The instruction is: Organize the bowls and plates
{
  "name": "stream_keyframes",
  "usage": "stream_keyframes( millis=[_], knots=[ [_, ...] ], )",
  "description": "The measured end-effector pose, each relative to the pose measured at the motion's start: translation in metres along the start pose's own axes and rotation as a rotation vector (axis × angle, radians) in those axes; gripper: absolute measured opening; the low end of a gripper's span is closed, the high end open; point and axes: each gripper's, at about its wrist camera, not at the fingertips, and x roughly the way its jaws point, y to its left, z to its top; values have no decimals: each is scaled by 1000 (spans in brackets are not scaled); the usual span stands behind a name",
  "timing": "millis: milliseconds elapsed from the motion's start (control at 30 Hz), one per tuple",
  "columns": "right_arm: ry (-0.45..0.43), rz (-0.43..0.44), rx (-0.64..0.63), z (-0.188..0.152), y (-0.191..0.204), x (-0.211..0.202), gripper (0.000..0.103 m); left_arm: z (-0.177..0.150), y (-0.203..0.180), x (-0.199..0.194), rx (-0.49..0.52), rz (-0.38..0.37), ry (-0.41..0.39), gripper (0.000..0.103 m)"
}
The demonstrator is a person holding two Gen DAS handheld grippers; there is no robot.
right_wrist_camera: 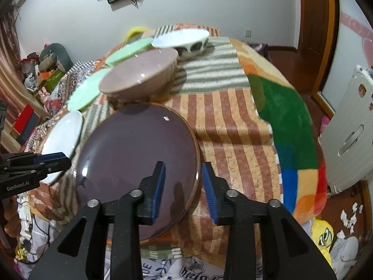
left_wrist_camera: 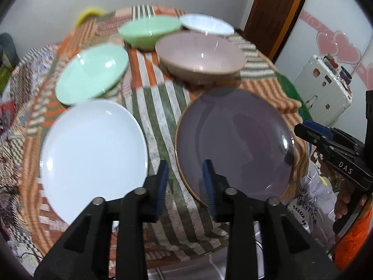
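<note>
On the striped cloth a purple plate lies front right and a white plate front left. Behind them are a green plate, a pink bowl, a green bowl and a white bowl. My left gripper is open and empty over the cloth between the white and purple plates. My right gripper is open and empty, its jaws standing either side of the purple plate's right rim. It also shows in the left wrist view.
The round table carries a patchwork cloth that drops off at the front and right edges. A white suitcase stands on the floor to the right. Clutter lies on the floor at the left. A yellow object sits at the table's far edge.
</note>
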Motion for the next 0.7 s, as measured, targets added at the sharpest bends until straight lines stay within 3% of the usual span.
stream_keyframes(
  millis=[33, 167, 333, 533, 700],
  knots=[
    [-16, 2, -7, 2, 3, -6, 37, 0, 1, -8, 0, 7, -22, 44],
    [-63, 13, -42, 9, 20, -21, 38, 0, 8, -36, -5, 26, -94, 50],
    [-125, 44, -95, 20, 48, -34, 47, -6, 31, -69, -33, 75, -175, 67],
    [-151, 96, -146, 29, 79, -33, 48, -15, 69, -93, -95, 151, -225, 68],
    [-142, 132, -188, 35, 103, -18, 55, -24, 108, -93, -170, 190, -223, 69]
  ],
)
